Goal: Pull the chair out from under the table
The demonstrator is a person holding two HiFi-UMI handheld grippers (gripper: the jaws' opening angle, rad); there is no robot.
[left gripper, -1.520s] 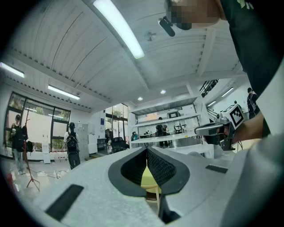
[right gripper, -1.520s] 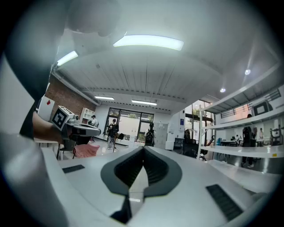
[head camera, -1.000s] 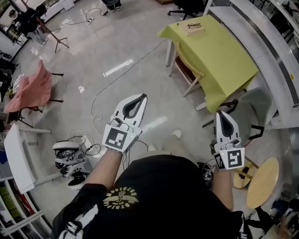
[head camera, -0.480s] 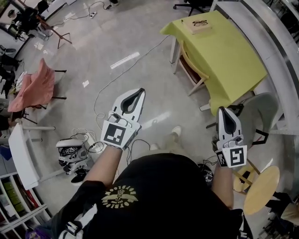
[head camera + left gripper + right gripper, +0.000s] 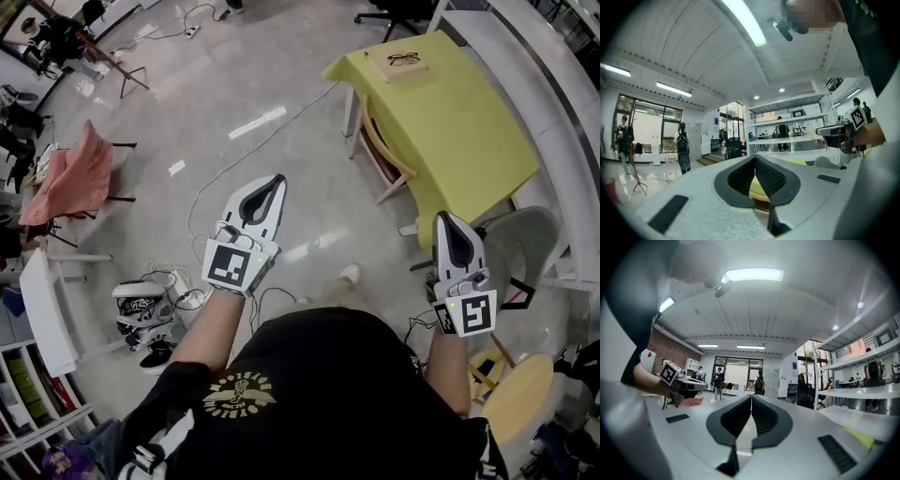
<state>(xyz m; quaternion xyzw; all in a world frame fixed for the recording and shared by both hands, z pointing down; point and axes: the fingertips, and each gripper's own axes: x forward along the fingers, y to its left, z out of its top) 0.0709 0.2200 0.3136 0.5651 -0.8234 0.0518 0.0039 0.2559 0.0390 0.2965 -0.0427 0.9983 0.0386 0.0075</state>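
While you stand on the open floor short of the yellow-covered desk (image 5: 459, 122), both tongs are closed and empty.

L tongs (image 5: 277, 180): the left gripper view shows the jaws meeting at the tips, with nothing between them.

R tongs (image 5: 442, 217): the right gripper view shows the jaws together, with nothing held.

Both point level, toward the desk, and neither touches it.

Chair (image 5: 386, 150): wooden, tucked under the desk's left long edge. Seat is mostly beneath the top; backrest and a leg show outside it. Chair is well apart from both tongs.

Ref. items: specs (image 5: 404, 59) lie on a flat box (image 5: 389, 73) at the desk's far end. Grey chair (image 5: 525, 246) stands at the desk's near end, just beside R tongs in the head view.
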